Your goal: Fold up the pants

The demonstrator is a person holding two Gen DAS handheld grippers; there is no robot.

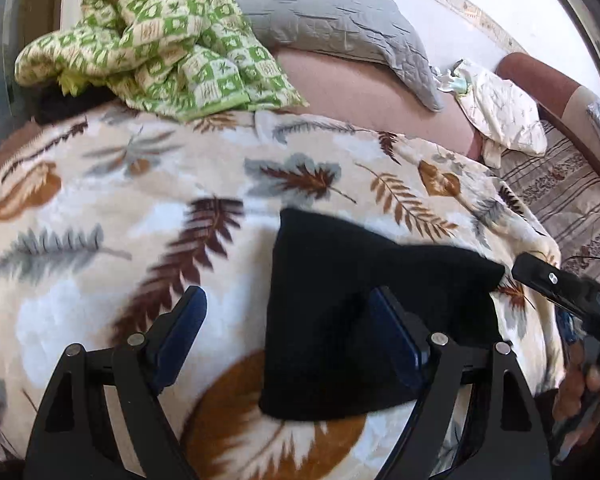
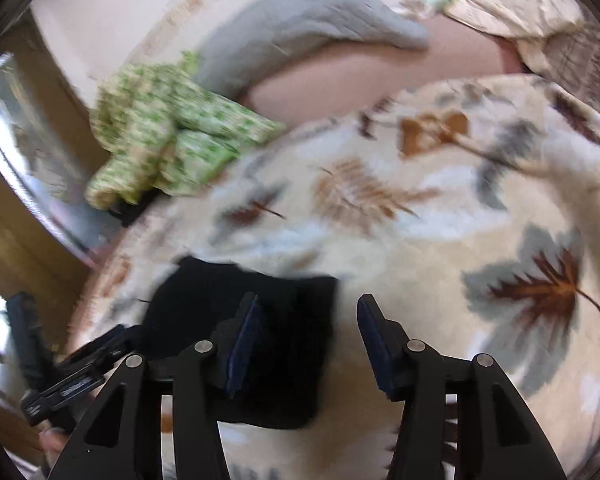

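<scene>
A fleecy cream blanket (image 1: 160, 216) printed with brown, rust and grey leaves covers the bed and fills most of both views. Behind it lie a quilted grey pillow (image 1: 332, 20) and a crumpled green-and-cream checked quilt (image 1: 156, 40), with a pale printed cloth (image 1: 500, 116) off to the side on a striped cover.

The black pants (image 1: 360, 312) lie folded into a compact, roughly trapezoid bundle on the blanket, matte and soft-edged. In the left wrist view the bundle's long axis runs from near the camera up and away, narrowing toward its far end, with one corner pointing out toward the right tongs (image 1: 556, 280).

The left tongs (image 1: 288, 320) stand wide apart, holding nothing; their right finger overlaps the pants while the left finger hangs over bare blanket, so the bundle sits off to the right of the gap. The right tongs (image 2: 308, 328) are likewise spread wide and empty; in the blurred right wrist view the pants (image 2: 268, 320) lie under and behind their left finger, the right finger over blanket alone. The left tongs show at that view's lower left edge.
</scene>
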